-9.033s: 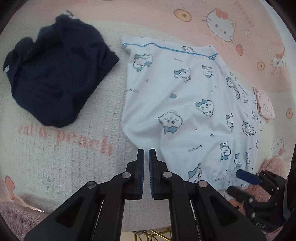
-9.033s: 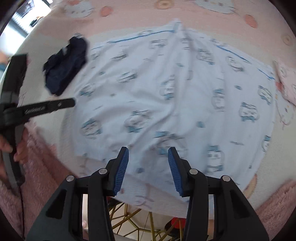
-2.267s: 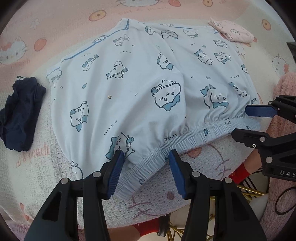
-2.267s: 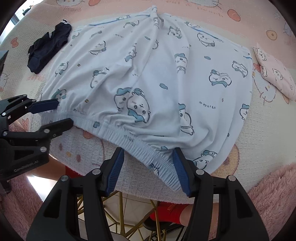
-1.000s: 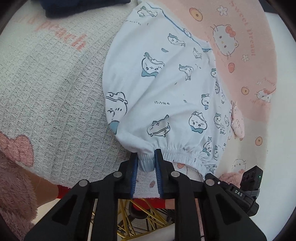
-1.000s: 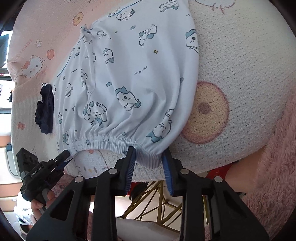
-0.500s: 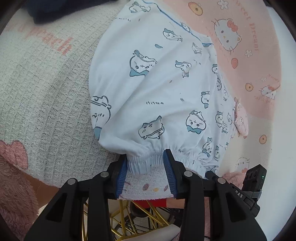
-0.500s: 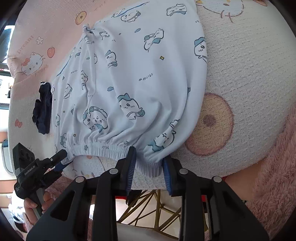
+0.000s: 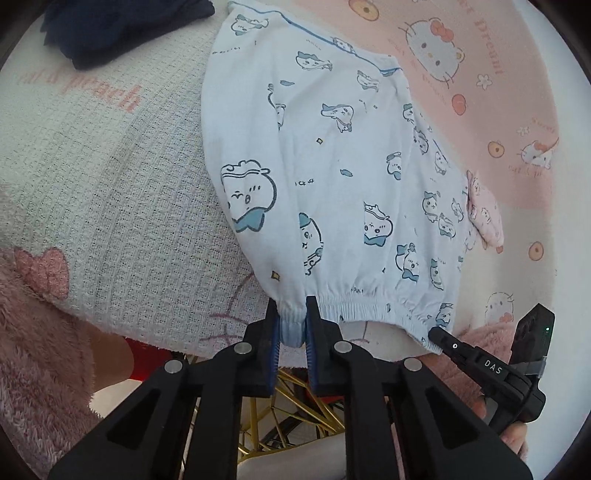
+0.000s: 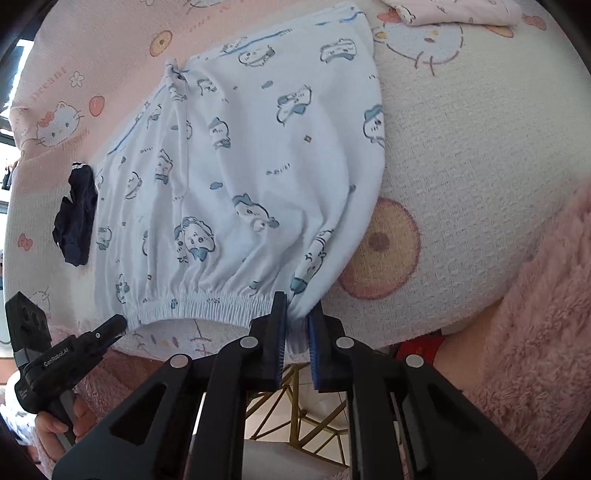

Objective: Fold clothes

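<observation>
The printed shorts point(image 9: 325, 177) lay spread on the blanket point(image 9: 122, 206), waistband at its near edge. The left gripper point(image 9: 291, 325) pinched the waistband's left corner, the right gripper point(image 10: 297, 325) its right corner. A dark garment point(image 9: 118, 29) lay left of the shorts, a small folded garment point(image 9: 484, 214) to their right.

both wrist cameras look forward along their fingers from the table's near edge, close over the white printed shorts point(image 9: 332, 177), sharing them from opposite waistband corners, each catching the other gripper.

Cartoon-print blanket point(image 9: 110, 184) — pale shorts point(image 9: 332, 166), navy garment point(image 9: 110, 29), pink cloth point(image 9: 484, 218)
</observation>
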Motion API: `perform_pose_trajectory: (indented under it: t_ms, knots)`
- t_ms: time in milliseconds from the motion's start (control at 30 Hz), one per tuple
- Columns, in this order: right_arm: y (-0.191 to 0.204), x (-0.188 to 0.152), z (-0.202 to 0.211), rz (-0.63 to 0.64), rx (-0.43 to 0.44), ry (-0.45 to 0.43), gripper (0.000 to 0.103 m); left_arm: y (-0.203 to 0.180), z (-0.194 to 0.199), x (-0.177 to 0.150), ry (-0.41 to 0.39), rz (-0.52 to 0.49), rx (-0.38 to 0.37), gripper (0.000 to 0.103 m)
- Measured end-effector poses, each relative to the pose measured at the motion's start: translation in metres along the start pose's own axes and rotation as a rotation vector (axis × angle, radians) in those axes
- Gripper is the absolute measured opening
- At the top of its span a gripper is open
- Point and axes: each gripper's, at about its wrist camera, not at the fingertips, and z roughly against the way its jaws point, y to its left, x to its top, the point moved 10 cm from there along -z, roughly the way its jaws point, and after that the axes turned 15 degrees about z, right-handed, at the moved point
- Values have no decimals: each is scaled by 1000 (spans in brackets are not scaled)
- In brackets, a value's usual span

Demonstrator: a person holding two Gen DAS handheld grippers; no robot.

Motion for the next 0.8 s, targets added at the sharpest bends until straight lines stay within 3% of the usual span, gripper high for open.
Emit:
perform_pose_trajectory:
  t_ms: [200, 267, 333, 400, 533, 633, 767, 800]
  knots:
    - [24, -5, -3, 32, -43, 4, 9, 3, 3, -4, 3, 18, -19, 11]
    - [29, -10, -13, 38, -47, 33, 10, 10, -4, -6, 18, 27, 8, 12]
    - [32, -24, -28, 27, -42, 95, 13, 20, -10, -7, 55, 85, 8, 21]
    - [31, -30, -29, -5, -41, 105, 16, 30, -11, -6, 92, 165, -13, 26]
    - [27, -18, 0, -83, -51, 1, 17, 23, 31, 28, -20, 118, -20, 38]
    - [34, 9, 31, -58, -85, -109, 23, 18, 62, 54, -103, 81, -25, 39]
    - [53, 63, 54, 90, -18, -125, 26, -2, 58, 139, -179, -10, 56, 39]
    - [25, 78, 80, 124, -7, -128, 26, -8, 54, 162, -197, -22, 56, 39]
